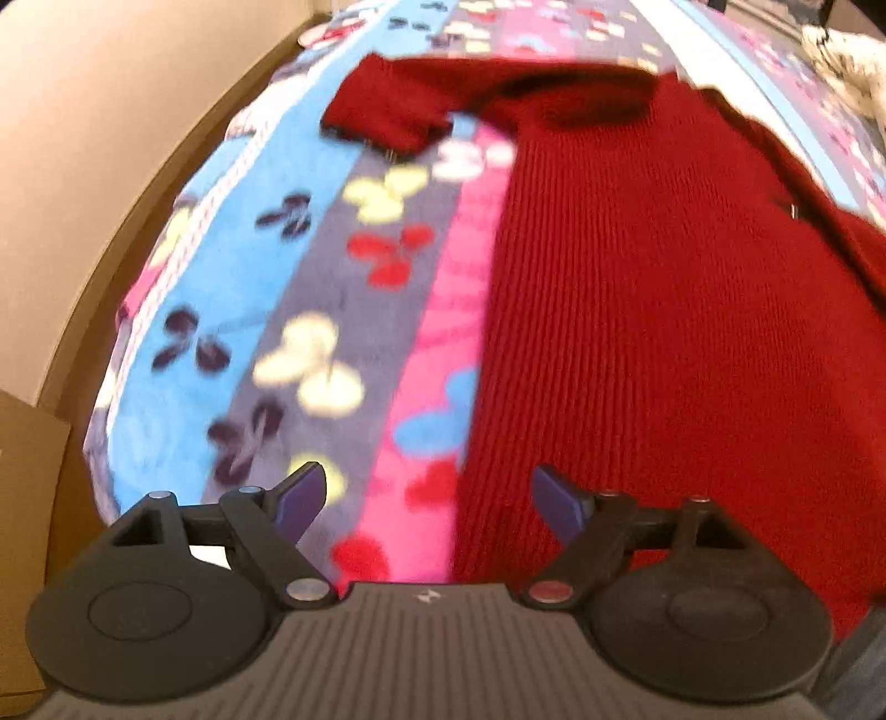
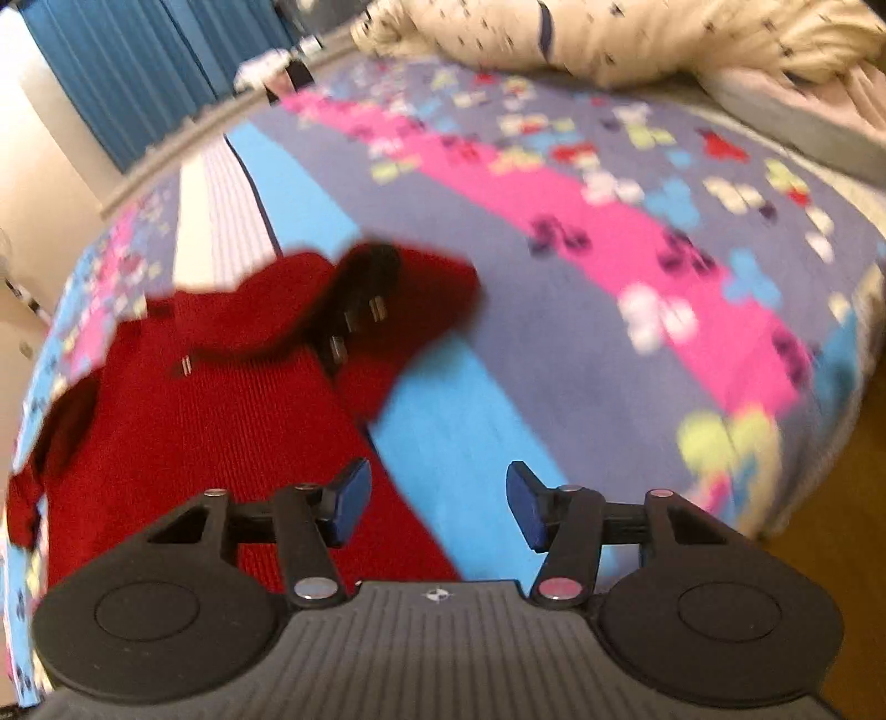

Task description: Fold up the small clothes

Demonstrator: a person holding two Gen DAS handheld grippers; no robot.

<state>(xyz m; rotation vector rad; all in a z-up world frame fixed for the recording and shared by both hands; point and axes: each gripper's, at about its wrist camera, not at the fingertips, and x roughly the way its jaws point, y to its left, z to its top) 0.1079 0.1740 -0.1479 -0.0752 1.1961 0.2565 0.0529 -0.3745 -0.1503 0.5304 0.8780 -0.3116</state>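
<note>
Closest to me, the left gripper (image 1: 426, 498) hangs over the near hem of the red sweater (image 1: 637, 310), its blue pads spread wide with nothing between them. It straddles the sweater's left edge, one finger above the fleece and one above the knit, which looks like a line-up for pinching that edge. The right gripper (image 2: 437, 498) mirrors it on the other side, jaws likewise parted and empty, sitting over the sweater's right edge (image 2: 387, 471) where red meets a blue stripe.

The sweater lies flat on the butterfly blanket (image 1: 310, 310), front up I think, body spread toward the pair of grippers so both bottom corners are within reach. That layout suits a fold: a flat body creases cleanly.

Further off, the left sleeve (image 1: 387, 111) reaches outward across the blanket, cuff lying on the blue stripe. In the right view the right sleeve (image 2: 421, 310) is bunched and partly turned back near the shoulder, with a dark strip carrying small metal fittings (image 2: 360, 315) showing beside it; blur keeps me from saying what it is. Neither sleeve seems folded in, so I judge the folding barely begun.

Beyond the blanket, a heap of pale bedding (image 2: 609, 39) sits at the far end and blue curtains (image 2: 138, 66) hang by the wall.
</note>
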